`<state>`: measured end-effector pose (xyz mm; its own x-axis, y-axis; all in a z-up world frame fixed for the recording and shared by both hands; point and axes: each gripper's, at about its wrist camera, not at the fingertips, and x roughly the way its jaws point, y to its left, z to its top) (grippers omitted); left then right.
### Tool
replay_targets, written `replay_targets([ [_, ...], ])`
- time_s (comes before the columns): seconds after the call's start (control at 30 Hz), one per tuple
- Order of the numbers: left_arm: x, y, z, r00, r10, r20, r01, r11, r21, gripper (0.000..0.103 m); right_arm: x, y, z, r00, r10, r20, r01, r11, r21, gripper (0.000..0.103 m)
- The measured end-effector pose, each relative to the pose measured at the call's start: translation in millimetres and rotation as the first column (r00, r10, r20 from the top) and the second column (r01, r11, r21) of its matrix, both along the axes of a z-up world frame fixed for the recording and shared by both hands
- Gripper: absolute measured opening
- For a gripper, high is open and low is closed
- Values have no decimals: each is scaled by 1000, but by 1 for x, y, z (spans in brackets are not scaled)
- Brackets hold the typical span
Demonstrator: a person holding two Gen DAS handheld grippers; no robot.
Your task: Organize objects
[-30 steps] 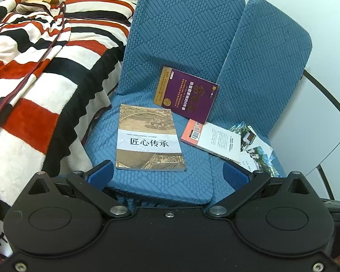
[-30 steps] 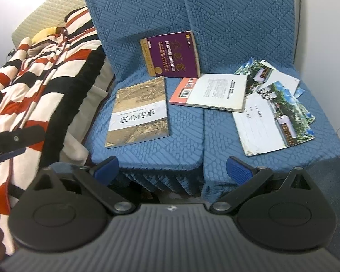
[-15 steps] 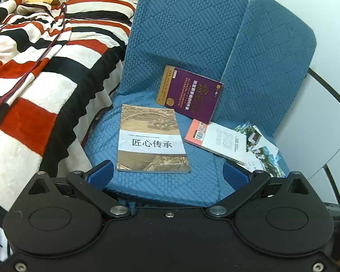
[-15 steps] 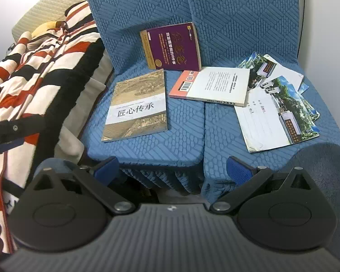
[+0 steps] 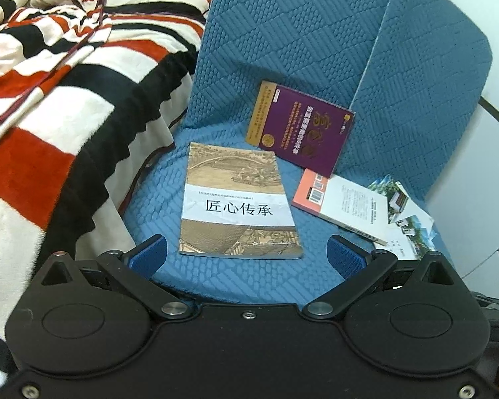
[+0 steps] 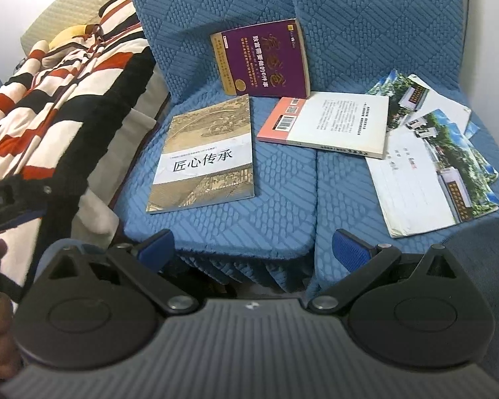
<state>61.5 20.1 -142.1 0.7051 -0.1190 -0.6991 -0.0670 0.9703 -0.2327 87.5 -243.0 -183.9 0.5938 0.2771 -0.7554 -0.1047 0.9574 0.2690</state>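
Left wrist view has closed in on the blue seat cushions (image 5: pixel 216 279); the tan book (image 5: pixel 238 204) lies flat between the wide-open, empty left gripper (image 5: pixel 246 254) fingers. Right gripper (image 6: pixel 253 247), equally agape and empty, edges nearer too. Pickup looks imminent.

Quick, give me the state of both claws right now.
Left claw: open, holding nothing, above the front of the blue seat cushion.
Right claw: open, holding nothing.
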Motion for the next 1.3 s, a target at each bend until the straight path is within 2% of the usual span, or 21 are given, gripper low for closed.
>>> replay_targets([
  [0.27, 25, 12, -25, 999, 22, -23, -22, 1000, -11, 102, 16, 8, -14, 1000, 16, 14, -16, 999, -28, 103],
  [0.7, 79, 23, -65, 995, 30, -94, -29, 1000, 5, 102, 65, 16, -44, 999, 34, -6, -34, 999, 36, 103],
  [0.93, 117, 27, -82, 989, 31, -148, -27, 999, 31, 97, 101, 25, -67, 998, 60, 4, -60, 997, 39, 103],
  [1.13, 146, 29, -103, 975, 36, -219, -32, 999, 23, 93, 130, 32, -89, 995, 95, -31, -92, 993, 69, 88],
  [1.17, 150, 30, -106, 972, 32, -231, -30, 999, 12, 88, 135, 35, -93, 994, 103, -40, -101, 993, 65, 84],
  [1.3, 160, 31, -121, 961, 39, -274, -44, 999, -11, 81, 147, 42, -105, 989, 140, -56, -139, 990, 29, 76],
])
